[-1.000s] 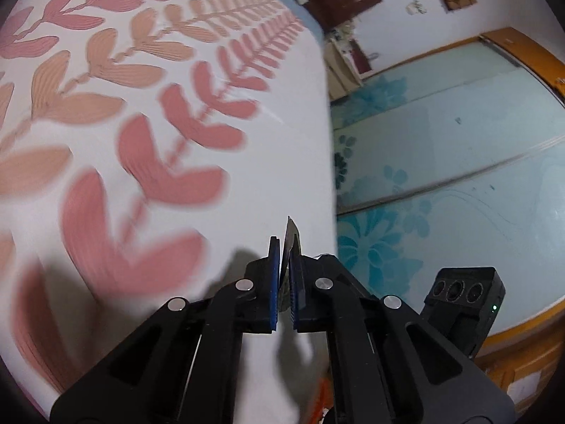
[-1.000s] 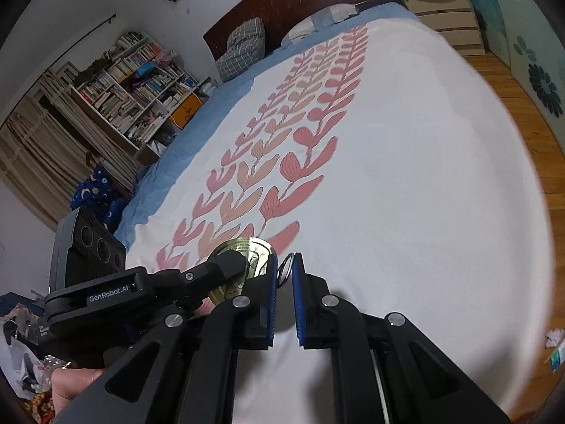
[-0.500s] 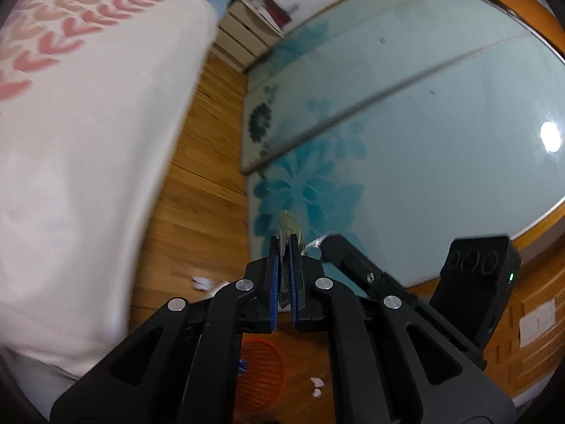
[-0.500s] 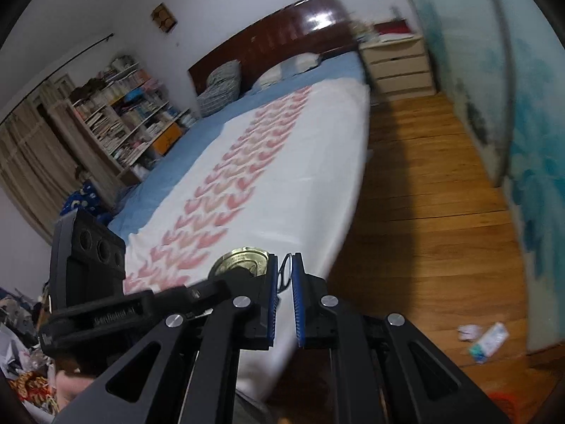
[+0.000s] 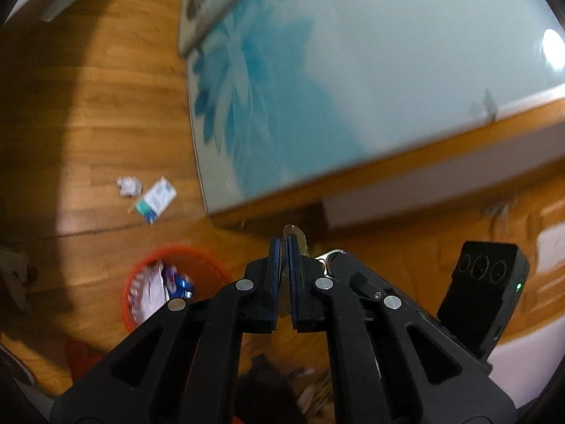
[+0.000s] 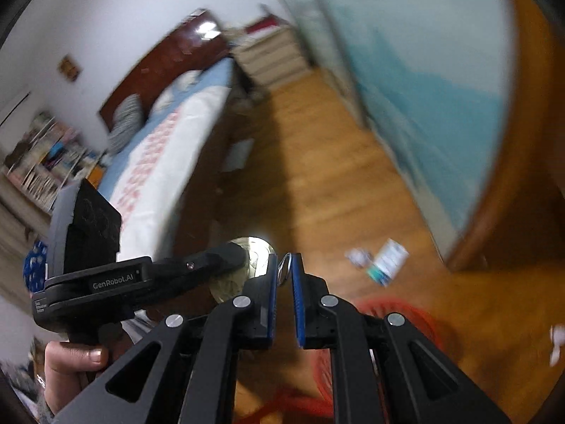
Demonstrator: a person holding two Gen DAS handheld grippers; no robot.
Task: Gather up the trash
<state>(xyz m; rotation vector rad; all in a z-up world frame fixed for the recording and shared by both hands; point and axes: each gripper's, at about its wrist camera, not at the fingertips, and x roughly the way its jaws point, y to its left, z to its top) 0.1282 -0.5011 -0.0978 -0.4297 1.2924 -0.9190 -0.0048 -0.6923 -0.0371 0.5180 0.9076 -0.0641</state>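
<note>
My left gripper (image 5: 283,243) is shut on the edge of a round golden can lid (image 5: 298,238), seen flat in the right wrist view (image 6: 254,259). My right gripper (image 6: 286,265) is shut on the lid's metal pull ring (image 6: 284,268). Both hold it in the air above a red mesh trash basket (image 5: 208,265), whose rim also shows in the right wrist view (image 6: 395,309). The basket holds white paper and a blue can (image 5: 182,284).
A crumpled white paper (image 5: 129,186) and a white-and-teal packet (image 5: 155,200) lie on the wooden floor near a blue floral wardrobe door (image 5: 317,81). The packet also shows in the right wrist view (image 6: 388,261). The bed (image 6: 166,155) stands to the left.
Both grippers have swung with the lid from over the bed, across the floor, to above the red basket. The grips have not changed.
</note>
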